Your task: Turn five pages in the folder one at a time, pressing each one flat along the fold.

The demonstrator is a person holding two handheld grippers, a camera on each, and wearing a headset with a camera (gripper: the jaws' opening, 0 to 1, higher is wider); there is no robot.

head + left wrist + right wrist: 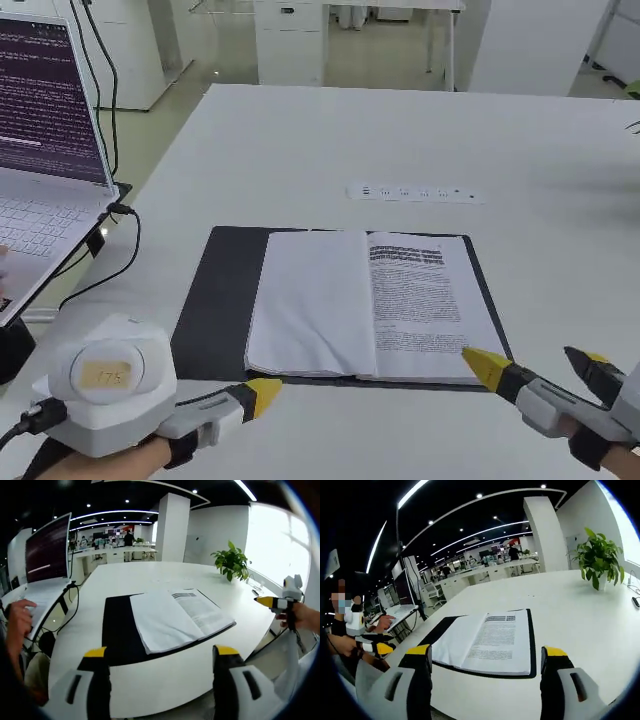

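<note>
**Folder open on the table, both grippers spread wide before it**

At the far left a white laptop (40,150) with a dark screen full of text stands on the broad white table (400,130). Thin black cables (120,250) trail from its side, and a hand (19,622) rests by its keyboard.

The left gripper (160,652), white with yellow-tipped fingers, is held low at the near edge of the table. Its jaws are spread wide and hold nothing. They point at the near left part of the folder without touching it.

The dark grey folder (215,300) lies open and flat in the middle of the table, between the two grippers and just beyond them. Its left side carries a blank white page (310,300), its right side a printed page (425,300). Beyond it a white socket strip (415,192) is set in the tabletop.

The right gripper (540,362) is held by the folder's near right corner, jaws wide apart and empty. The left gripper view shows it in the air, clear of the pages. A green potted plant (597,557) stands far right.
</note>
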